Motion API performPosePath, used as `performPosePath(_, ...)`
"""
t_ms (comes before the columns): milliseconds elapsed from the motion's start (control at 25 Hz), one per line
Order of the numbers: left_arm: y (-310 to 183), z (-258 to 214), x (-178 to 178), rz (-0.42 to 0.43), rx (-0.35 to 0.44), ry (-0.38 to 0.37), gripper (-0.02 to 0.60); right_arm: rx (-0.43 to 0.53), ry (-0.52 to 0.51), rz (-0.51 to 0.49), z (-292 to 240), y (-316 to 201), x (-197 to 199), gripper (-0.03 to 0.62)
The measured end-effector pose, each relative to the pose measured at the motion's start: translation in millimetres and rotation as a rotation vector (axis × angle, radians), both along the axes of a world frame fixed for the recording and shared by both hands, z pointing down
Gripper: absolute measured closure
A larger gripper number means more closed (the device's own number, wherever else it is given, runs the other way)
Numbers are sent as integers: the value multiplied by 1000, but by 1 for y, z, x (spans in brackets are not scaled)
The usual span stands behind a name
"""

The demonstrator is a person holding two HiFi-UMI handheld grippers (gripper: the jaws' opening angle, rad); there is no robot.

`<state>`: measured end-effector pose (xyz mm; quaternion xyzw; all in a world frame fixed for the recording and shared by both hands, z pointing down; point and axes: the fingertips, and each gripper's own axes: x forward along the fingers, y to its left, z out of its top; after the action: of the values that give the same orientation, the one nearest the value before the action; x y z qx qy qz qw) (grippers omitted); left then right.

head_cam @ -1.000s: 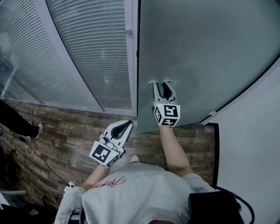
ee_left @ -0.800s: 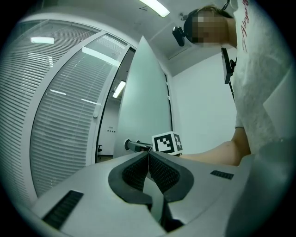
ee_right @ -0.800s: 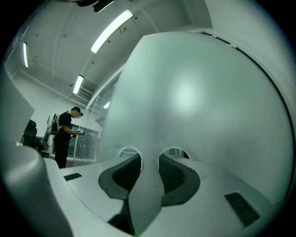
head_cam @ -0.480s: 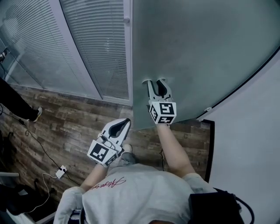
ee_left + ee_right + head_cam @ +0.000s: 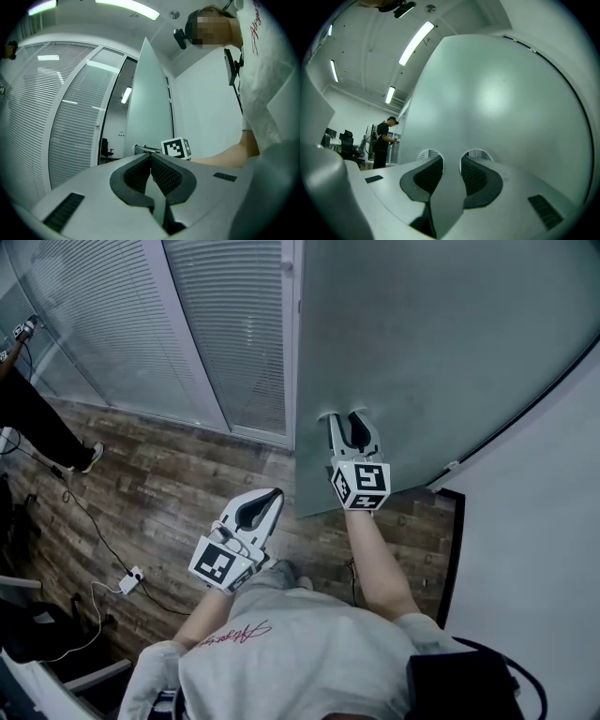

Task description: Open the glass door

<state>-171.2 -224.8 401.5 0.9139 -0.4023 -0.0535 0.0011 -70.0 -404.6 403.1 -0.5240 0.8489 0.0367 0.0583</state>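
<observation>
A tall frosted glass door [image 5: 422, 352] stands in front of me, its free edge toward the left. My right gripper [image 5: 347, 416] reaches level to the door and is shut on the door handle [image 5: 449, 187], a grey bar that fills the gap between its pads. In the right gripper view [image 5: 451, 158] the door pane [image 5: 497, 93] fills the frame behind the jaws. My left gripper [image 5: 269, 497] hangs lower and left of the door edge, shut, with nothing in it. In the left gripper view [image 5: 150, 155] its tips touch, and the handle bar [image 5: 143, 149] shows beyond them.
A curved glass wall with blinds [image 5: 216, 343] runs left of the door. Dark wood flooring [image 5: 159, 493] lies below, with a cable and a power strip [image 5: 131, 579]. A white wall [image 5: 534, 549] closes the right side. A person [image 5: 384, 140] stands beyond the door.
Both grippers and my body have travelled along with the door, and more of the floor at the left has come into view. The right gripper kept its hold on the handle.
</observation>
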Motion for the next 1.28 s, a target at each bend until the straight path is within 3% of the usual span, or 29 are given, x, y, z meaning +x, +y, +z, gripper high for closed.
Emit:
performPosePath(320, 38, -5, 10, 88, -3, 7, 565, 14, -24, 5, 2, 57, 20, 462)
performPosePath(680, 94, -5, 30, 256, -7, -8, 565, 13, -12, 1, 1, 120, 53, 464)
performPosePath(880, 121, 0, 56, 353, -15, 14, 565, -7, 3, -38, 1, 154, 70, 464)
performPosePath(1280, 168, 7, 111, 540, -12, -26, 565, -4, -8, -141, 2, 224, 118, 464)
